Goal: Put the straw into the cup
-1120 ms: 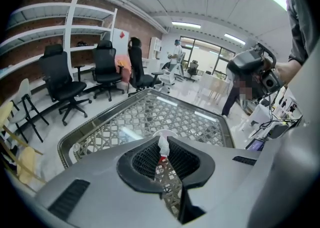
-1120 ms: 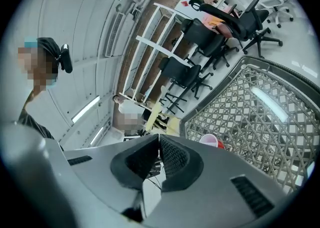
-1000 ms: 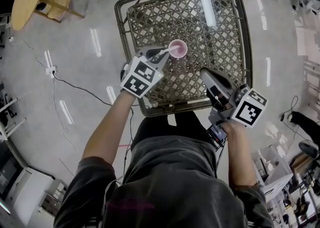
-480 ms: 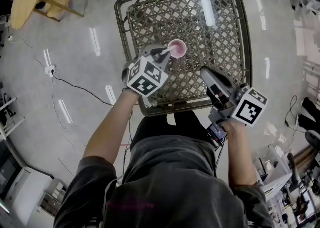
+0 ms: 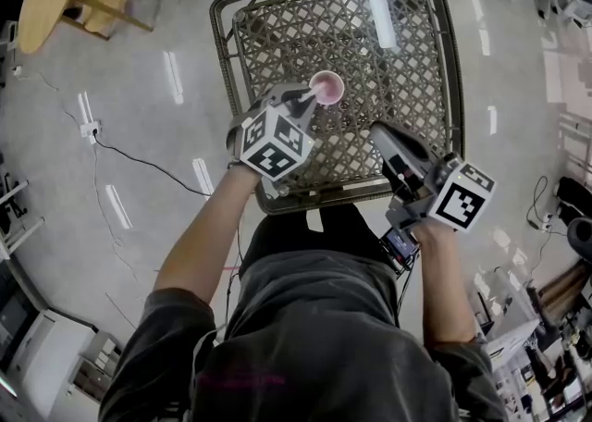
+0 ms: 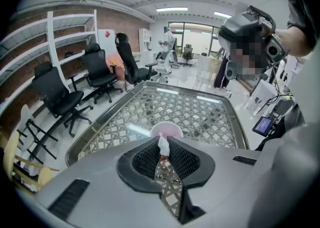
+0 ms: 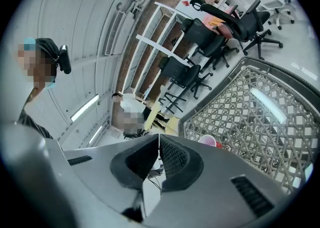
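**A:** Left arm pose?
**B:** The bare left forearm [image 5: 199, 244] reaches up from the lower centre of the head view. The left gripper [image 5: 303, 98] is pitched steeply down over the square wicker-lattice table with a glass top [image 5: 407, 59]. Its tips sit just beside the left rim of the small round pink cup [image 5: 326, 88], upper centre of the frame.
**A:** Grip?
**B:** Clenched on a thin white straw [image 6: 163, 145]. The left gripper view shows the pads pinching it, with the crumpled white end poking above the tips, right in front of the cup.
**A:** Straw in the cup?
**B:** Can't tell. The straw's lower part is hidden behind the jaws, and in the head view it's too small to make out.
**A:** Right side?
**B:** The right gripper [image 5: 376, 131] is at centre right, over the table's lower edge. It points up-left toward the cup, tilted only slightly down and apart from it. Its jaws are pressed together with nothing between them.
**A:** Anything cut off?
**B:** In the right gripper view the cup is half hidden behind the gripper's body. Can't tell what's inside it.
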The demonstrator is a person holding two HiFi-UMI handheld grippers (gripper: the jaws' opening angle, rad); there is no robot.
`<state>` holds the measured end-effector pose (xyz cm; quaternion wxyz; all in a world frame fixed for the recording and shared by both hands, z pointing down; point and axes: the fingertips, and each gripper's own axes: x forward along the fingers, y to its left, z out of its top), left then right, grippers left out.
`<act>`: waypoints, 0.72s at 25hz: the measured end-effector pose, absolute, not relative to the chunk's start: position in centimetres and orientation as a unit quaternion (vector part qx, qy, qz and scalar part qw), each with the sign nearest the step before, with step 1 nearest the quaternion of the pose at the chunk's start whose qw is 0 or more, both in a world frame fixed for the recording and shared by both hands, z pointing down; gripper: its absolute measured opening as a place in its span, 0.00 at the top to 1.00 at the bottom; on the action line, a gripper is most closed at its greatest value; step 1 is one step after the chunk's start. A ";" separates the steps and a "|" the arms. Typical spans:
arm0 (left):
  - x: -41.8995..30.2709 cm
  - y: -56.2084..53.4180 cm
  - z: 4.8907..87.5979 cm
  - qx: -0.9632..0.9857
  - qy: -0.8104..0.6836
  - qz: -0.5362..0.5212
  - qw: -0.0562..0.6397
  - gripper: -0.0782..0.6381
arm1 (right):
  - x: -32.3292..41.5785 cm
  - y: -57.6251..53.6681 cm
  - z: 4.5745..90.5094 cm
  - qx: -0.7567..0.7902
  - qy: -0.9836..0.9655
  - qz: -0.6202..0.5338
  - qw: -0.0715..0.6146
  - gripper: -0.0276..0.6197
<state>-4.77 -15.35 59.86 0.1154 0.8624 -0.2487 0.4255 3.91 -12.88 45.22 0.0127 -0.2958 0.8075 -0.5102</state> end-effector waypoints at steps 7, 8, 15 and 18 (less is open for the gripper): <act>-4.6 -15.1 60.3 0.860 -0.249 0.433 0.105 0.82 | 3.7 -12.5 45.3 -0.294 0.807 -0.512 0.008 0.93; -4.6 -15.1 60.3 0.860 -0.250 0.433 0.102 0.82 | 3.7 -12.4 45.3 -0.294 0.807 -0.511 0.008 0.93; -4.0 -15.3 60.3 0.858 -0.246 0.442 0.089 0.82 | 4.5 -12.5 44.8 -0.302 0.807 -0.507 0.013 0.93; -3.9 -15.3 60.4 0.857 -0.244 0.447 0.084 0.81 | 4.8 -12.4 44.9 -0.305 0.806 -0.508 0.014 0.93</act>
